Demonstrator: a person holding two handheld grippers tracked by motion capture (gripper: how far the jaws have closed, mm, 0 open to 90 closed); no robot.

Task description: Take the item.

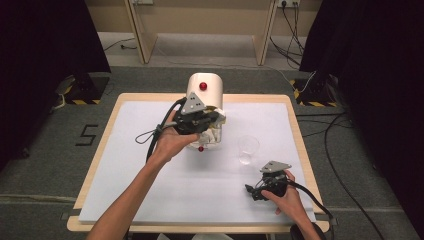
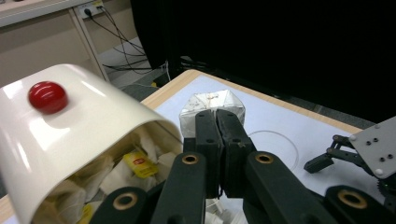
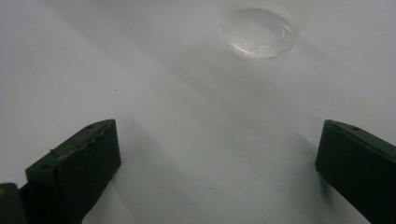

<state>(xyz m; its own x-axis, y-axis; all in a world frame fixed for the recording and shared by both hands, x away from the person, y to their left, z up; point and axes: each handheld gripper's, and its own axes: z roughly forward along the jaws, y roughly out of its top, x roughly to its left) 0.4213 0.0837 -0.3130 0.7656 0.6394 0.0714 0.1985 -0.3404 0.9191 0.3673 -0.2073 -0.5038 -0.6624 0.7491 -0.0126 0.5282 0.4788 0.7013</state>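
left gripper view: the left gripper (image 2: 218, 122) is seen clamped on a white tea bag (image 2: 212, 106), held just beside the open mouth of the white dispenser (image 2: 70, 135) with a red knob (image 2: 46, 96). high view: the right gripper (image 1: 256, 191), jaws spread apart, is rested on the table (image 1: 150, 200) near the clear cup (image 1: 248, 149).

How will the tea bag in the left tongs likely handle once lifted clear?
The tea bag looks like thin folded paper, so probably light and floppy. The left tongs pinch just its edge, so it may swing. The clear cup beside it looks light and likely tips easily.
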